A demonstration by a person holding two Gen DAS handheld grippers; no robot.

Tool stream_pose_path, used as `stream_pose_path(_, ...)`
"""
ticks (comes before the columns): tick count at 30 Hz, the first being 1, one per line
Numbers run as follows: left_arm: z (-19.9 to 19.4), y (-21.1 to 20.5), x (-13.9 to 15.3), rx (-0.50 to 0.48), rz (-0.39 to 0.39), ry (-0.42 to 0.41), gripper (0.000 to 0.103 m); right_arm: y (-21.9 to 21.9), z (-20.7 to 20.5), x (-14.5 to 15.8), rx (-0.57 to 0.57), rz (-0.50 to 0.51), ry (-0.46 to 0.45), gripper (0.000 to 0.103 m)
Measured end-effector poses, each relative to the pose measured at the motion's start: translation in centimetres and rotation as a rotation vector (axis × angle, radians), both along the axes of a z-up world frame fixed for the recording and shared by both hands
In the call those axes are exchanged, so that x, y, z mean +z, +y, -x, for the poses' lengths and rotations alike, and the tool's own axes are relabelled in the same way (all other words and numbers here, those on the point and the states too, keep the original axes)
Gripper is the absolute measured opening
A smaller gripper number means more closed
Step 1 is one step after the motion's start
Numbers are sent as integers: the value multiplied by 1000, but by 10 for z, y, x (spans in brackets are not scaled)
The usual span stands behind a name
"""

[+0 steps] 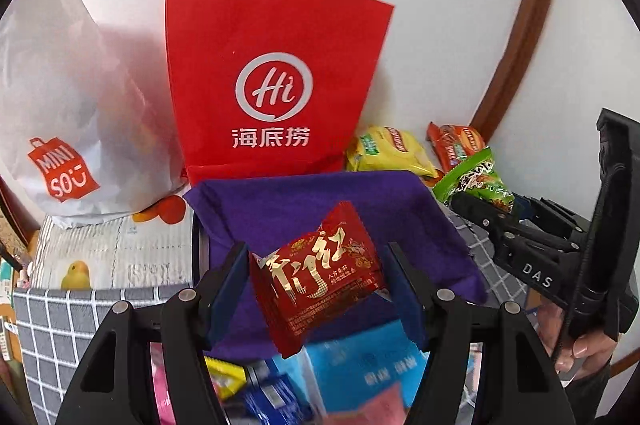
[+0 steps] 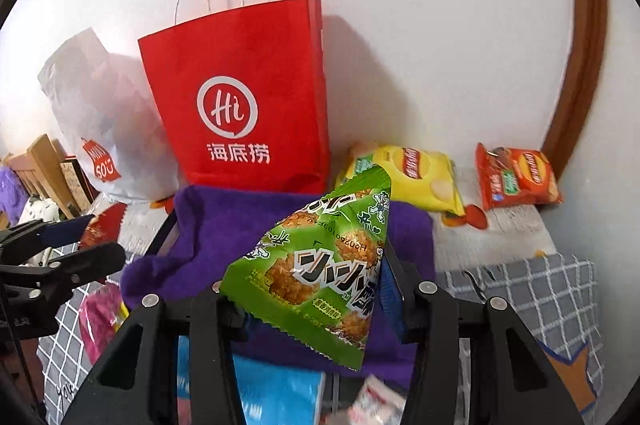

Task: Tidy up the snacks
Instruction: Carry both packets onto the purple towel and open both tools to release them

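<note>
Grey checked cloth lies under my left gripper (image 1: 316, 289), clamped on a red snack packet (image 1: 320, 277), and my right gripper (image 2: 308, 289), pinching a green snack pouch (image 2: 320, 265). Both hang above the purple cloth (image 1: 280, 201); next, I judge, sorting them toward the chip bags (image 2: 416, 177).

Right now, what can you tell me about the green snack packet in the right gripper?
The green snack packet is a glossy, crinkly film pouch, roughly triangular, with a crimped serrated bottom seam. It is printed with bold black-and-white Chinese characters, small cartoon figures and golden, crumbly snack balls. It looks sealed and puffy. The right gripper holds it off the surface, its jaws pressing the lower part from both sides, the tip pointing up. Behind it lies a purple cloth; nothing else touches it.
</note>
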State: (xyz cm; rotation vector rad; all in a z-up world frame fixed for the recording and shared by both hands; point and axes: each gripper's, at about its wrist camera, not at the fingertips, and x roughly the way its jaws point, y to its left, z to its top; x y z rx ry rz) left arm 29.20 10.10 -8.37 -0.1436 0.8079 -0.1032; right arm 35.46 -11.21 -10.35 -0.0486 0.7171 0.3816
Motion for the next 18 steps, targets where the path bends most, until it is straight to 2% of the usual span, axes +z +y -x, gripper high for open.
stream_pose_path(5, -27, 12, -17, 8, 29, 32, 65, 2, -30, -22, 1, -1, 61, 48)
stream_pose_path(9, -47, 14, -34, 10, 19, 65, 65, 0, -48, -40, 1, 10, 107, 48)
stream_pose_path(18, -75, 18, -73, 22, 12, 135, 65, -2, -67, -69, -15, 73, 182, 48)
